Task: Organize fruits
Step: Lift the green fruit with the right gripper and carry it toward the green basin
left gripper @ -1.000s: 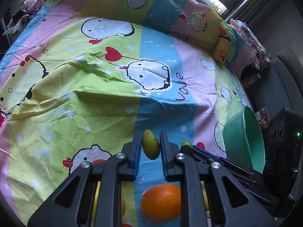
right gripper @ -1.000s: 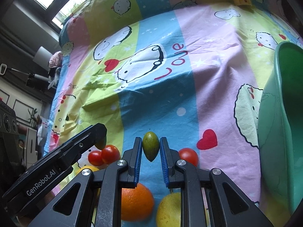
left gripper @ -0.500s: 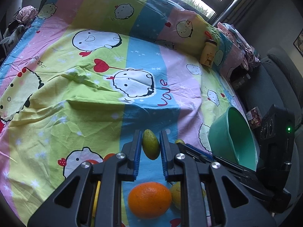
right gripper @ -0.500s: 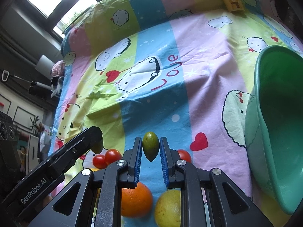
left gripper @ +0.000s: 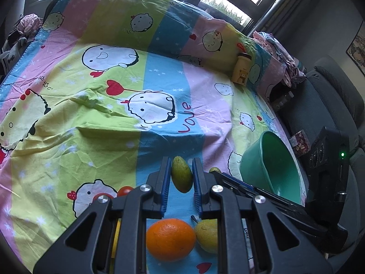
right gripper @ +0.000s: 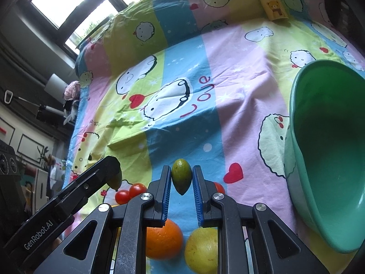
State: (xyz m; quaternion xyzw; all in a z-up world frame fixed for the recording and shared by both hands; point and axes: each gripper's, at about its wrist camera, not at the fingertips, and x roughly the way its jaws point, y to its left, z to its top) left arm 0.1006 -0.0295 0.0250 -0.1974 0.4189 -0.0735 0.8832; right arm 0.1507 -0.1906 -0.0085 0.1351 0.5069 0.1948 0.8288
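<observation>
Right claw (right gripper: 181, 180) clamped on a green fruit (right gripper: 181, 176) — orange (right gripper: 163, 239) and pear (right gripper: 201, 248) beneath, green basin (right gripper: 328, 155) alongside.

Beyond the green basin (right gripper: 328, 159), toward the yellow bottle (right gripper: 273, 2) at the pillow, the bed (left gripper: 91, 125) is open sheet with only soft wrinkles. Beside the basin, on the side away from its mouth, fruits crowd the sheet: an orange (right gripper: 163, 239), a pear (right gripper: 202, 248) and tomatoes (right gripper: 130, 193) lie close together. The left gripper (left gripper: 181, 178) and right gripper (right gripper: 181, 178), each pinching a green fruit, stand near each other above this cluster. The basin's mouth is tilted and unobstructed.
</observation>
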